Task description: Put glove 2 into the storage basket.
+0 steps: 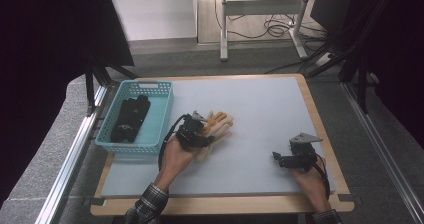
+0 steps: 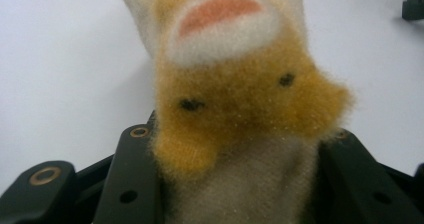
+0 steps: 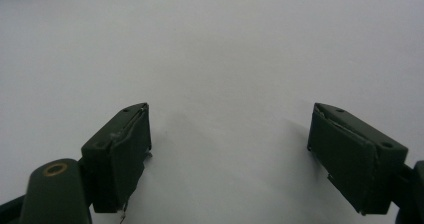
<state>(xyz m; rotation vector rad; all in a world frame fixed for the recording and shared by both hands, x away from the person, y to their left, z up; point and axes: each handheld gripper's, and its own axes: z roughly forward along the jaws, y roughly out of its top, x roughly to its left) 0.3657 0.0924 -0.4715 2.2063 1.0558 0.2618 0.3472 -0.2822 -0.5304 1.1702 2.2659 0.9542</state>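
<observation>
Grey carpet floor (image 1: 165, 59) surrounds the wood-edged table (image 1: 260, 109), with a white desk frame (image 1: 262, 14) and cables (image 1: 275, 29) behind.

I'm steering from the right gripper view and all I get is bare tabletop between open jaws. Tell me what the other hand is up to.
Observer: The left gripper is shut on a fuzzy orange-and-cream glove.
Operator: Say where that is on the table.
Observer: Left of centre on the white table, just right of a teal basket.
Operator: Report what's in the basket.
Observer: A black glove lies inside it.
Operator: Now place my gripper.
Observer: The right gripper sits near the table's right front corner, jaws pointing left toward the fuzzy glove.
</observation>
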